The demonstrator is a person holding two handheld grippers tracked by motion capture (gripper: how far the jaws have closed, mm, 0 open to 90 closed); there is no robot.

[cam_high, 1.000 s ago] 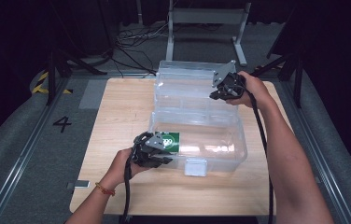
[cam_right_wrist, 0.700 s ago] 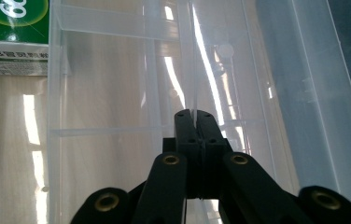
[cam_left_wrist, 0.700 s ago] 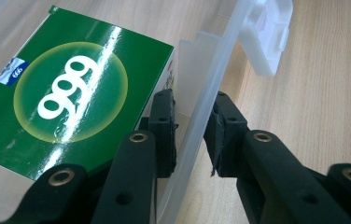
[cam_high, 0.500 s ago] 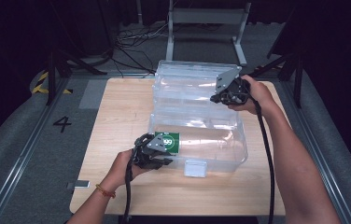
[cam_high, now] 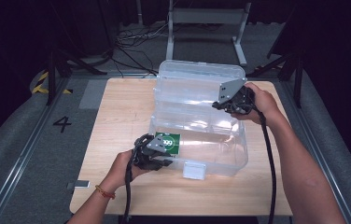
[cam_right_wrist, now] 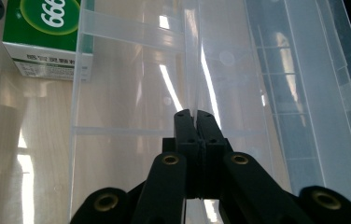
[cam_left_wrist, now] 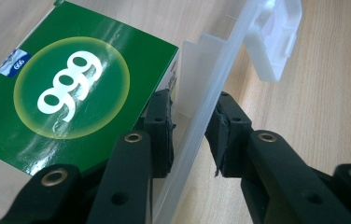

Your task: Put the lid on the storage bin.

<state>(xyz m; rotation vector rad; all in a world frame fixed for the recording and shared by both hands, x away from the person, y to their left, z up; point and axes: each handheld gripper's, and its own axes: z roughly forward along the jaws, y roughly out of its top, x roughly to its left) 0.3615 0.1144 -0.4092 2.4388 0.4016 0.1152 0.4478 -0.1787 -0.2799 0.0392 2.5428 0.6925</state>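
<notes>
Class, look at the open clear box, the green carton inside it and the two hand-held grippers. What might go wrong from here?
1. The left hand-held gripper straddles the clear box's front wall, its jaws just opening, so the box may shift.
2. The green carton leans near that wall and could get nudged.
3. The right hand-held gripper pinches a thin divider, which might flex.

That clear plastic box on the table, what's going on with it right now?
A person works on the clear plastic box with a gripper in each hand. The left gripper straddles the box's front wall beside the latch; its jaws have just been opening and the pads stand off the wall. A green carton lies inside, next to that jaw. The right gripper is shut on a thin clear divider in the box. The lid stands open behind.
</notes>
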